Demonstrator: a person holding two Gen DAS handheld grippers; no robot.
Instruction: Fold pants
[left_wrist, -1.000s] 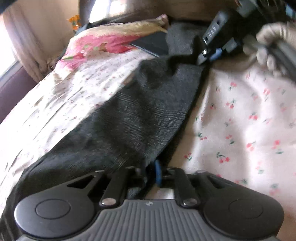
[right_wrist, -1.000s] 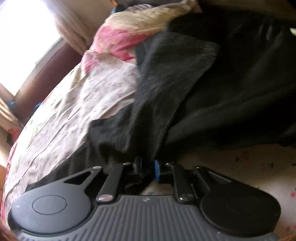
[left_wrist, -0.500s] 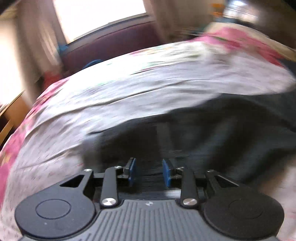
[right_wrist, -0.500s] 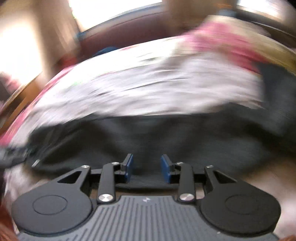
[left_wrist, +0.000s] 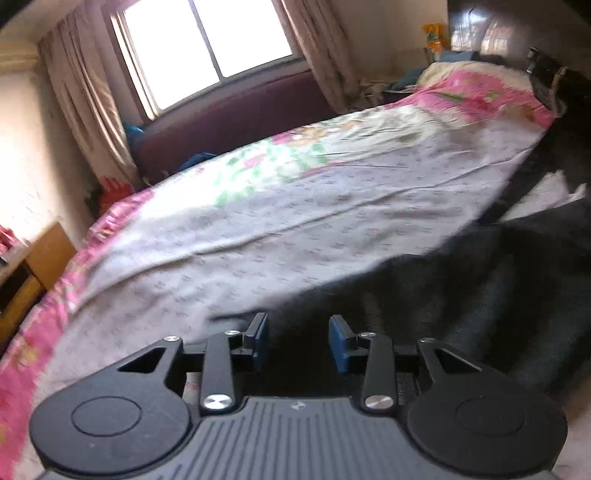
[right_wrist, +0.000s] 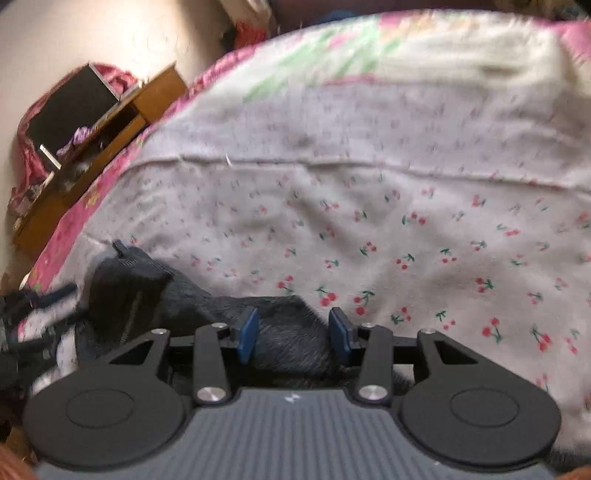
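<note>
The cherry-print bedsheet carries the dark pants along its near edge, their long axis running across both views, one narrow end reaching left in the right wrist view. You appear to be between folds, letting go of a laid section. Your left gripper and right gripper are both opening, dark cloth lying between the blue pads but not pinched. Next, you probably need to pick an end and carry it over along that axis.
</note>
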